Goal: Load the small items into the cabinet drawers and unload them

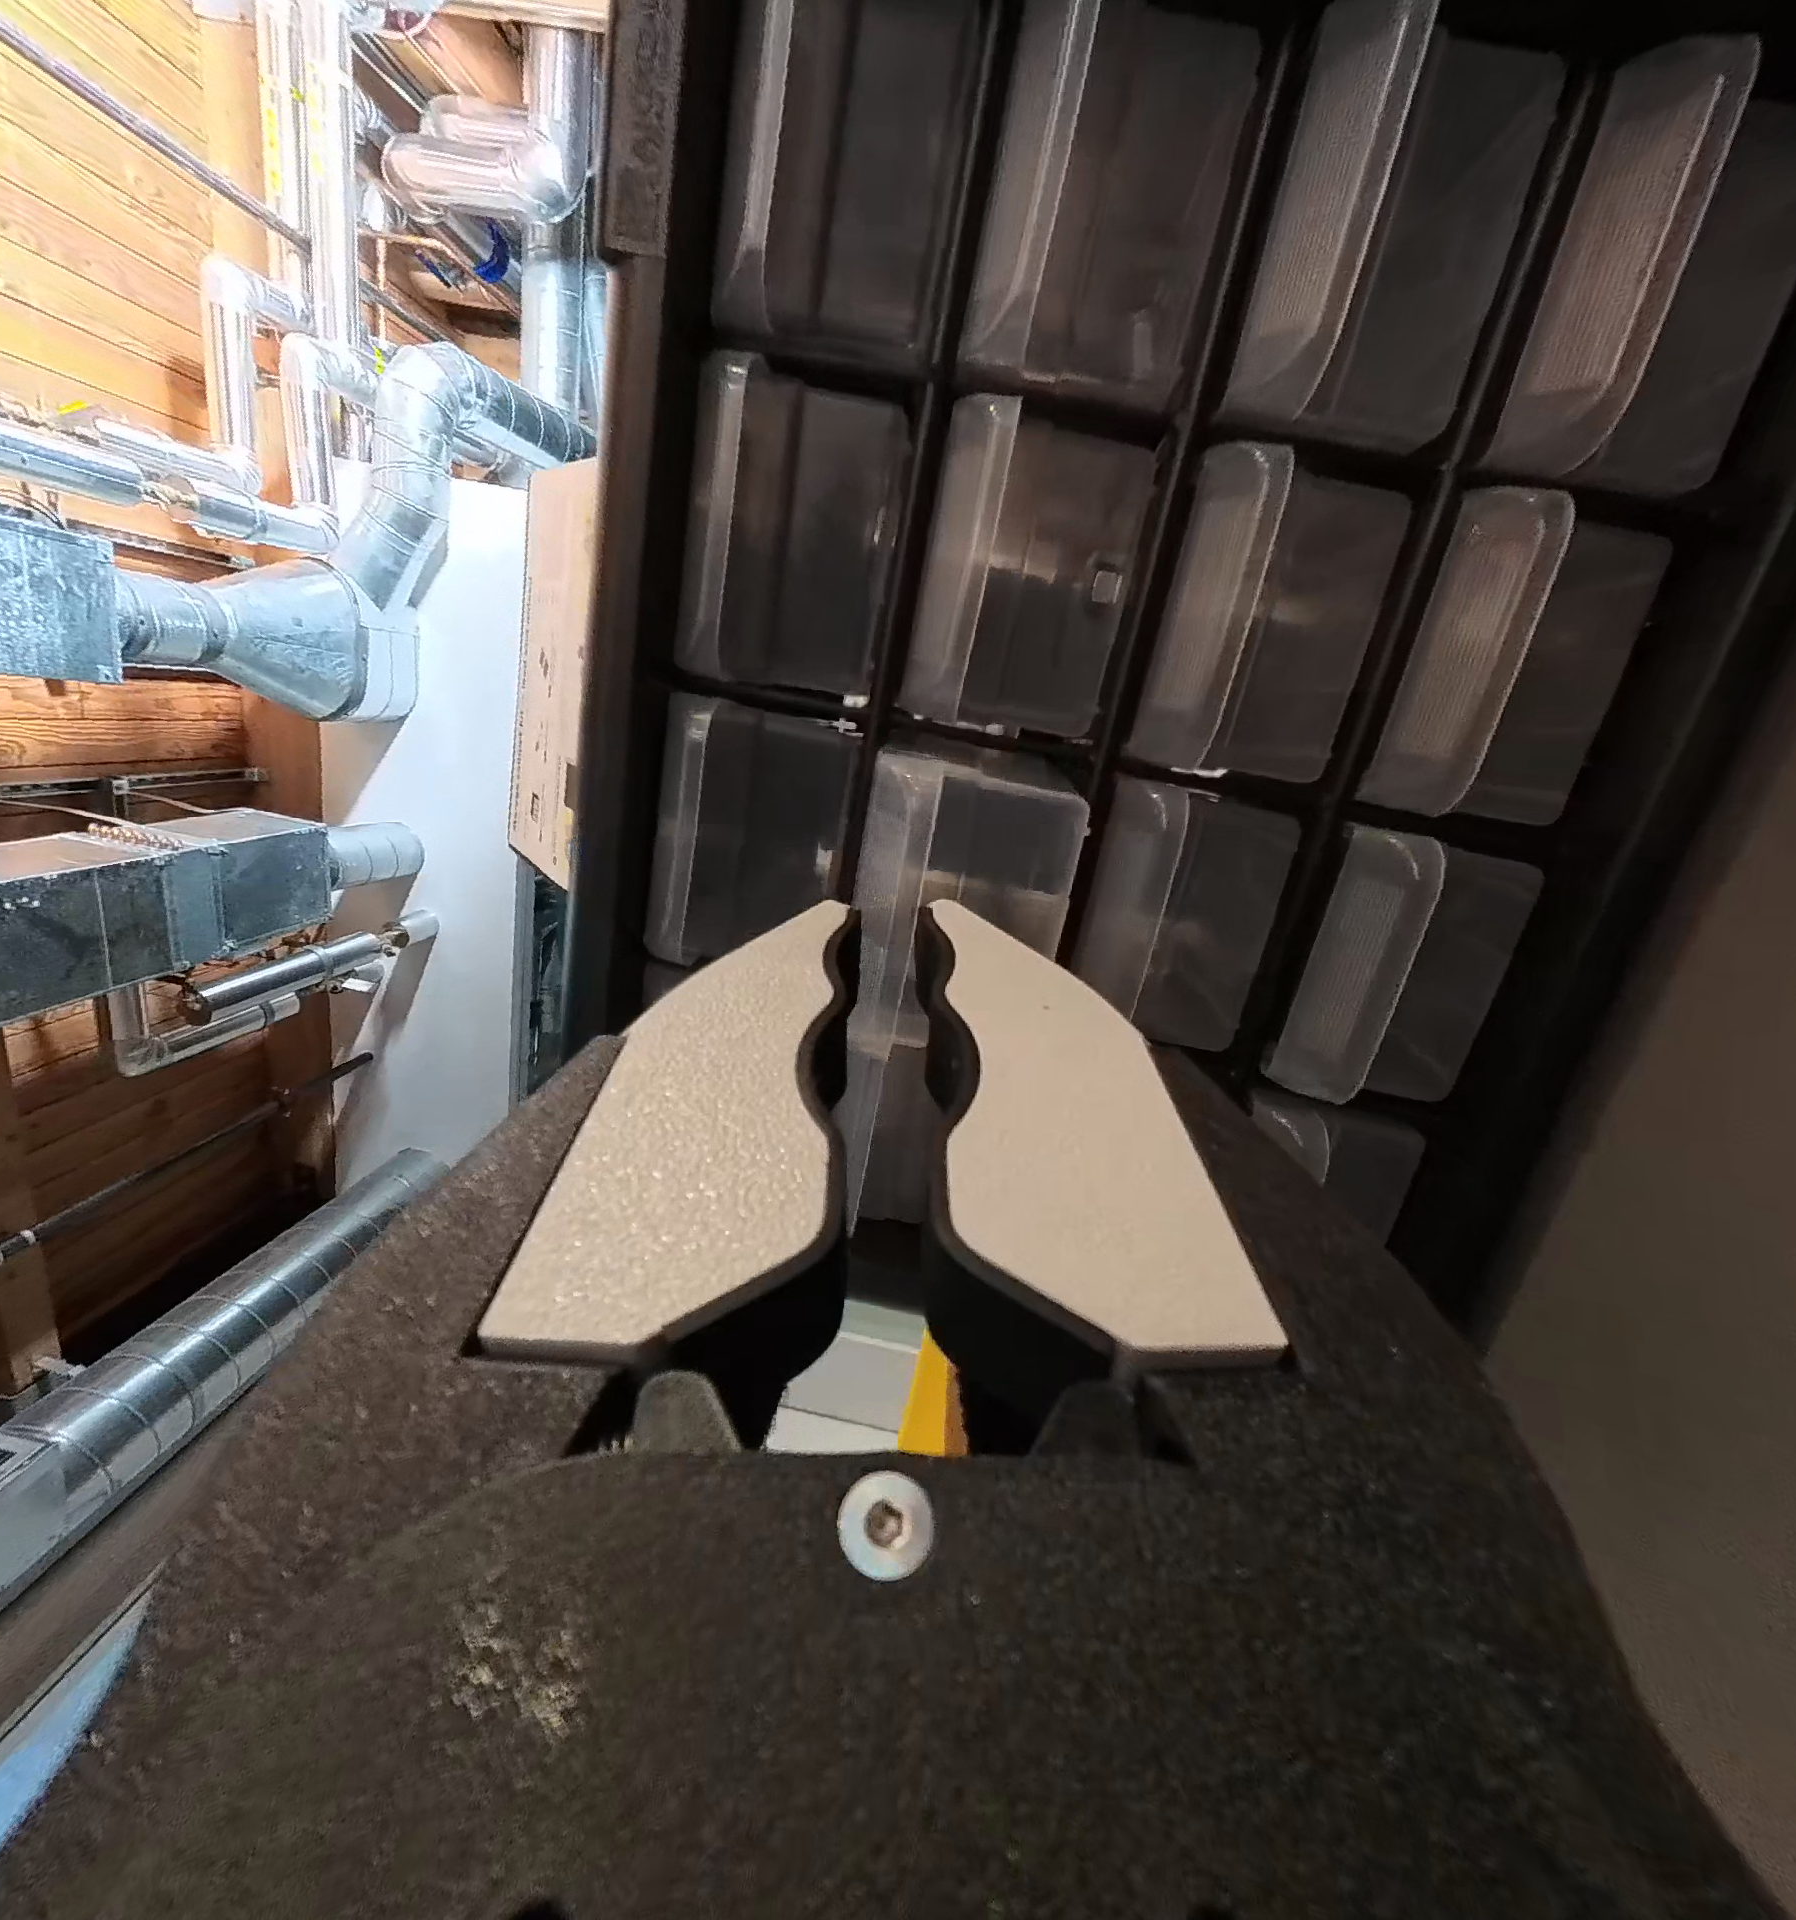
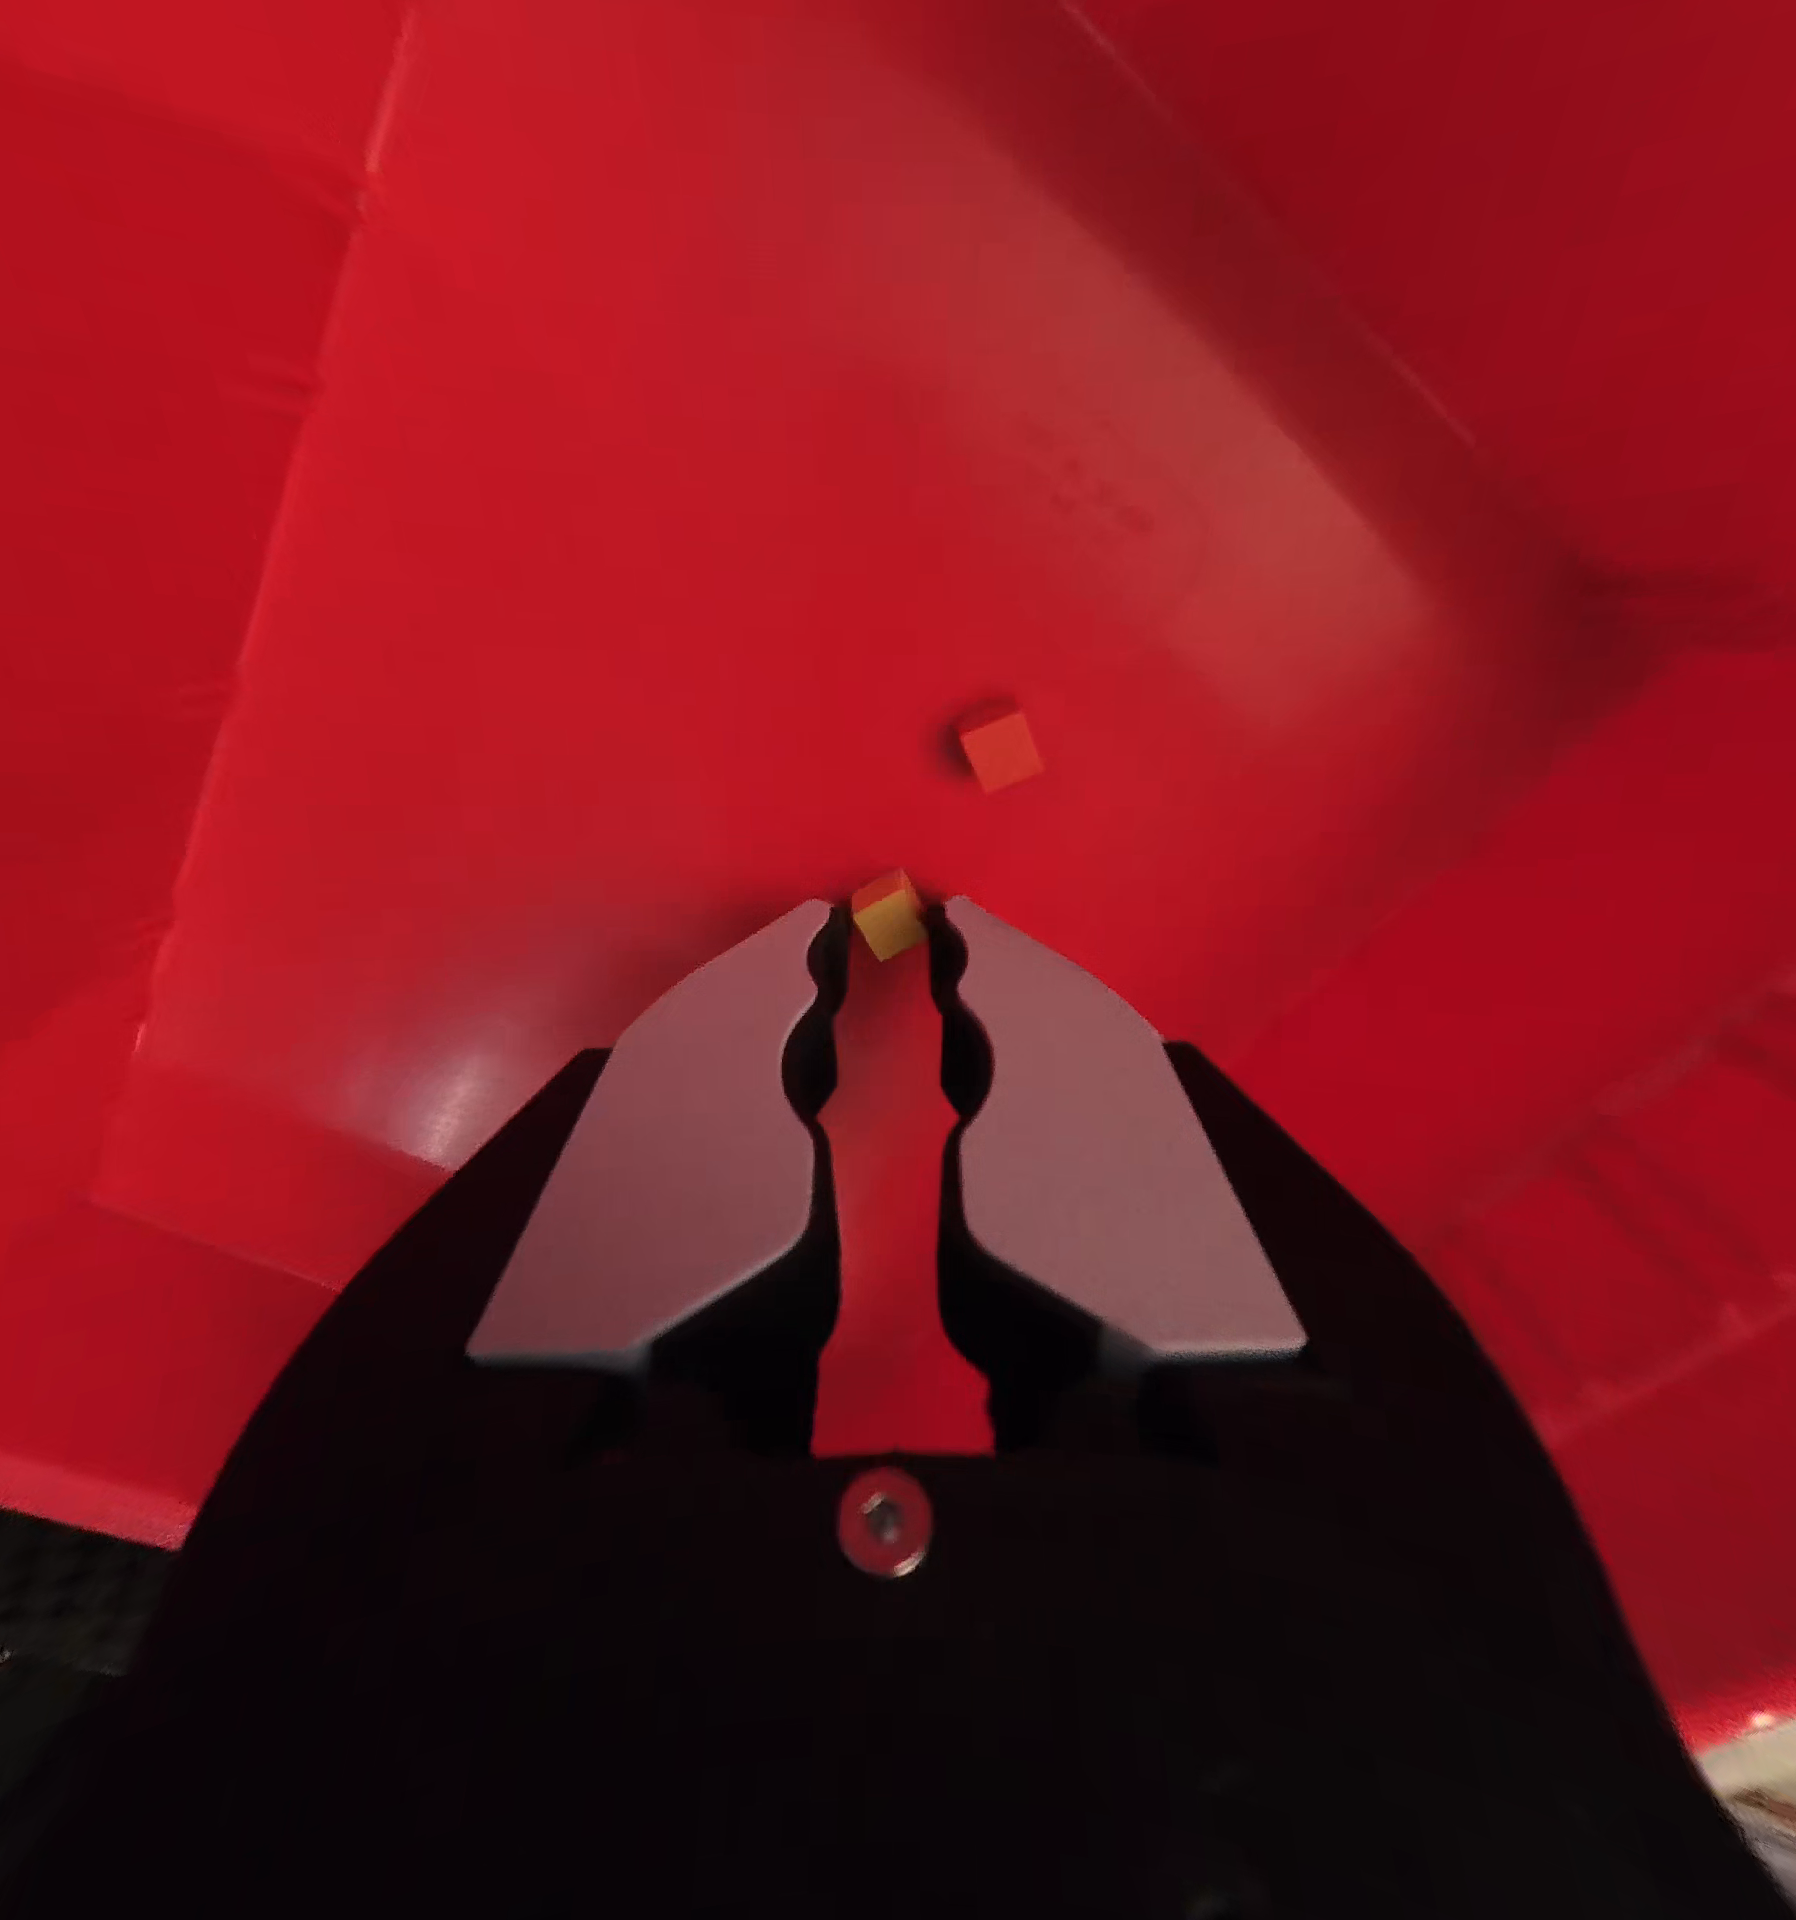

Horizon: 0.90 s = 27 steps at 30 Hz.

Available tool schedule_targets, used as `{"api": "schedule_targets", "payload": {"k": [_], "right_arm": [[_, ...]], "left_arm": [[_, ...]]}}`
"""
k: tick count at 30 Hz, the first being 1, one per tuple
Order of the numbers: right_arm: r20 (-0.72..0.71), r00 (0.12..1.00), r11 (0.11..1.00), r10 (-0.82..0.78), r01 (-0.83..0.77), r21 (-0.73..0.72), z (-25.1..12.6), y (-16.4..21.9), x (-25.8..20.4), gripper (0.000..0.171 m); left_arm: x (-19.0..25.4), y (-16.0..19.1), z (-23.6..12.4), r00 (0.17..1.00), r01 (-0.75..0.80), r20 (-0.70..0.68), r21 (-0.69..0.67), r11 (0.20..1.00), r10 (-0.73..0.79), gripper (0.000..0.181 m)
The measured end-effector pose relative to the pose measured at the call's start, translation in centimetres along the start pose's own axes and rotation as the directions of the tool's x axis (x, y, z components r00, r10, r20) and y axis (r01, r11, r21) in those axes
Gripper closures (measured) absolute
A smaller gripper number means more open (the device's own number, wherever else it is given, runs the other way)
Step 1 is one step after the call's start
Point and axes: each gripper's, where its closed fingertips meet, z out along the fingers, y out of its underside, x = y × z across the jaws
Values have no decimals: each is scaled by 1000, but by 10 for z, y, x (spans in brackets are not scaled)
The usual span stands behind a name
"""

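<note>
- left wrist view: the left gripper [image 1: 889,920] has its fingers clenched on the clear handle of a drawer [image 1: 961,831] in the dark cabinet [image 1: 1330,821], probably to hold it out for loading. a cardboard box [image 1: 553,665] beside the cabinet carries print too small to read.
- right wrist view: the right gripper [image 2: 886,914] pinches a small yellow cube [image 2: 886,916] at its fingertips inside a red bin [image 2: 561,520]; an orange cube [image 2: 998,756] lies just beyond. faint embossed marks on the bin are blurred.

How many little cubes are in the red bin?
2. A yellow cube sits between the right gripper's fingertips, and an orange cube lies on the red bin floor just beyond it. The gripper could be hiding more.
</note>
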Motion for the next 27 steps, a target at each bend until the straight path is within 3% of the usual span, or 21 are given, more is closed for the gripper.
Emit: {"api": "schedule_targets", "payload": {"k": [7, 14, 20, 22, 27], "right_arm": [[14, 1000, 990, -8, 6, 143, -24, -5, -6, 135], [64, 997, 864, 48, -73, 498, -102, -12, -28, 133], [-27, 999, 817, 33, -11, 577, -127, -4, -35, 133], [-57, 998, 804, 28, 11, 595, -133, -1, -34, 133], [-63, 997, 758, 42, 9, 652, -148, 0, -31, 133]], "left_arm": [[1, 3, 12, 1000, -15, 7, -9, 1000, 15, 172], [2, 5, 23, 1000, -22, 11, -25, 999, 22, 172], [2, 5, 24, 998, -32, 47, -29, 999, 33, 172], [1, 5, 21, 997, -6, 78, -31, 1000, 8, 162], [-2, -28, -1, 994, 5, 109, 76, 997, -13, 156]]}}
